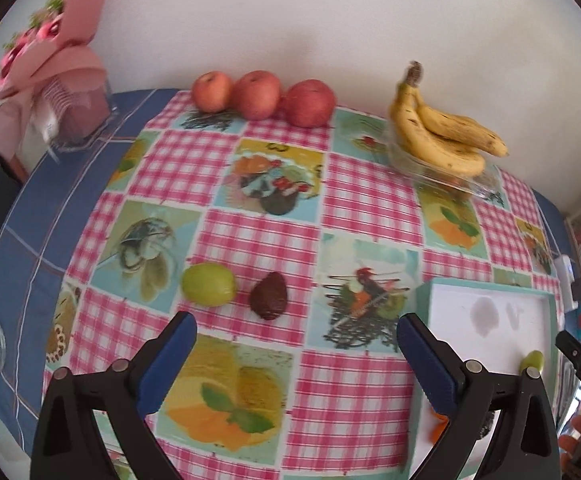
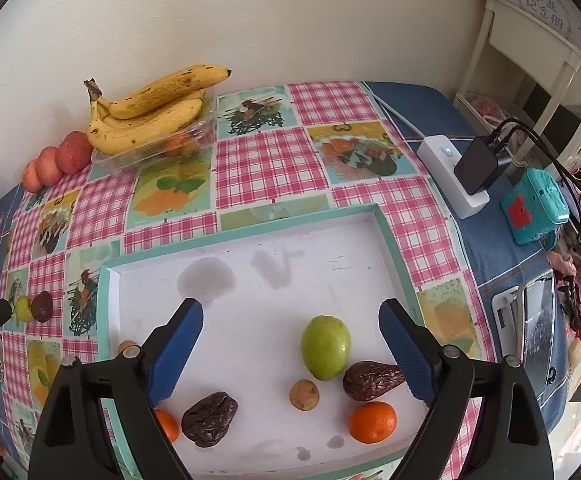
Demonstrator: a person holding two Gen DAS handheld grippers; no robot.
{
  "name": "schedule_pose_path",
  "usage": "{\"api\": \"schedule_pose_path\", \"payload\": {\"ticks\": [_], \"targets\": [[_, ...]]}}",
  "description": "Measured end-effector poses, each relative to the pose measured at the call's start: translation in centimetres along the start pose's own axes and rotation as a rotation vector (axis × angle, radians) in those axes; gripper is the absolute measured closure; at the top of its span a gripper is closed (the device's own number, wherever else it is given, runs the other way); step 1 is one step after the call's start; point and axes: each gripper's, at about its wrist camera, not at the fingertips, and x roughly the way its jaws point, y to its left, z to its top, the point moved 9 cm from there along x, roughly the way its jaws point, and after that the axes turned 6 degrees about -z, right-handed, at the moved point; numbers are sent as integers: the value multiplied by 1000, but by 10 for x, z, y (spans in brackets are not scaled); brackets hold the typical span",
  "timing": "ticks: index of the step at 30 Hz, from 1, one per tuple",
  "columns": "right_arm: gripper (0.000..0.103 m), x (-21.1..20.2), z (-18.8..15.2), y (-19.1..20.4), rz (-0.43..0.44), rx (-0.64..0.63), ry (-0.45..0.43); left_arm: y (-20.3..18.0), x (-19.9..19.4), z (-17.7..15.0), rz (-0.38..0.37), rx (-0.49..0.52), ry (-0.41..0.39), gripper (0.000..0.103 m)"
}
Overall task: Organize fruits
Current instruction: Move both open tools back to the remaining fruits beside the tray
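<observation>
A white shallow cardboard tray with a teal rim (image 2: pixel 390 240) lies under the right gripper (image 2: pixel 290 352), wide open and empty, with a green round fruit (image 2: pixel 325 347) between its fingers. The left gripper (image 1: pixel 296 356), fully spread and empty, hangs just short of a wrinkled dark brown date (image 1: pixel 268 295).

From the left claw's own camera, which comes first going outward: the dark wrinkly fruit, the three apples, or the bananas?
1. Dark wrinkly fruit, on the cloth just ahead of the left claw.
2. Apples, far back by the wall, and bananas, back right on a clear tray: too close to call.
</observation>
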Motion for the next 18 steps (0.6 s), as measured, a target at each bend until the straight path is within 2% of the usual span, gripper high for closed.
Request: {"api": "schedule_pose_path", "payload": {"ticks": [12, 18], "targets": [[13, -5, 4, 14, 23, 40, -32, 62, -14, 8, 38, -115, -39, 1], [13, -6, 3, 38, 49, 11, -39, 84, -17, 10, 58, -130, -44, 1]]}}
